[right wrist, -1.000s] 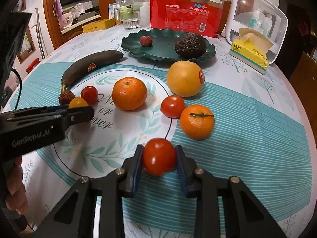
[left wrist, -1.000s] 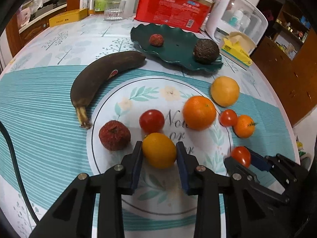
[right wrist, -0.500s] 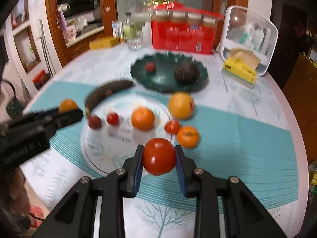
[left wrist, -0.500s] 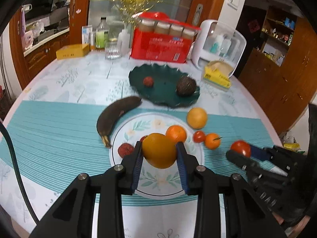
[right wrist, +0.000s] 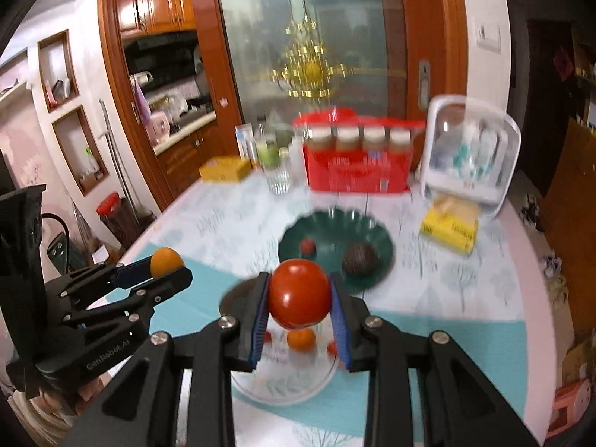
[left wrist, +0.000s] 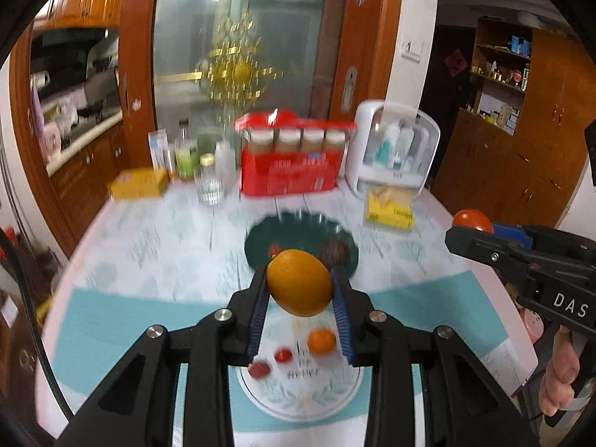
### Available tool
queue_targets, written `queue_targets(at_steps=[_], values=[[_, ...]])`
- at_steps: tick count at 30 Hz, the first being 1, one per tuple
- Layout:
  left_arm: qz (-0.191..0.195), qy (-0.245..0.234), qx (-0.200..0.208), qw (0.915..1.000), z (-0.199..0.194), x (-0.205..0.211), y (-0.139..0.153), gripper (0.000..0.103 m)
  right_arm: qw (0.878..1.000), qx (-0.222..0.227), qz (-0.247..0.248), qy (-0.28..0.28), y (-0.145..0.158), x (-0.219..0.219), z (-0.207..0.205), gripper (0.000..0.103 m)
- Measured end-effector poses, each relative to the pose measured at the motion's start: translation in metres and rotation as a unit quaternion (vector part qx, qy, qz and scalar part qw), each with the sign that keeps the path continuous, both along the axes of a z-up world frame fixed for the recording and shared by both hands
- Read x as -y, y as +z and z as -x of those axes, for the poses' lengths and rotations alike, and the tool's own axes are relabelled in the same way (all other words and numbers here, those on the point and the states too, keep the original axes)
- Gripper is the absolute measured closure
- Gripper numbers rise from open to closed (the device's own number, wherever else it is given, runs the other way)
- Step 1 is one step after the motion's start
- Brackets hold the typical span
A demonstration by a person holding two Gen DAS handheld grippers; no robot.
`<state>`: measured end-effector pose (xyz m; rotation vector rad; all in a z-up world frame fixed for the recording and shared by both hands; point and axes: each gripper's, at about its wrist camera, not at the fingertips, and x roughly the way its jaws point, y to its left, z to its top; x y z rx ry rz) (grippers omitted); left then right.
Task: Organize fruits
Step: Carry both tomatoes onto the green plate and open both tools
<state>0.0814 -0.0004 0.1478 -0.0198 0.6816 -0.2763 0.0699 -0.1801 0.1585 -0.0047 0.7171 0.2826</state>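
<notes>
Two smooth, round fruits rode high above the green scalloped plate [right wrist: 376, 231]: we had the left gripper [left wrist: 301, 298] closed on a waxy yellow-orange citrus [left wrist: 300, 283] and the right gripper [right wrist: 300, 298] closed on a glossy red tomato [right wrist: 300, 292]. We judged either skin could slip from the ribbed blue jaws, dropping and bruising on the table [left wrist: 167, 231] short of that plate, and the soft tomato could split if squeezed harder.

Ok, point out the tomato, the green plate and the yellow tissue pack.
tomato [right wrist: 300, 292], right wrist view, its front face.
green plate [right wrist: 327, 229], right wrist view, bare inner surface.
yellow tissue pack [right wrist: 449, 229], right wrist view, its front side.
</notes>
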Motion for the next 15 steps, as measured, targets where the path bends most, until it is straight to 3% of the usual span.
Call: queue_targets(at_steps=[7, 11, 15], values=[[-0.048, 0.008, 0.039, 0.9980, -0.044, 0.009, 0.074, 0.072, 0.999, 0.030, 0.012, 0.003, 0.069, -0.015, -0.035, 0.072], [-0.061, 0.019, 0.032, 0.9974, -0.085, 0.011, 0.087, 0.072, 0.999, 0.035, 0.015, -0.005, 0.092, -0.020, -0.067, 0.072], [-0.074, 0.031, 0.007, 0.9968, -0.138, 0.011, 0.074, 0.071, 0.999, 0.031, 0.023, -0.026, 0.094, -0.022, -0.114, 0.072]])
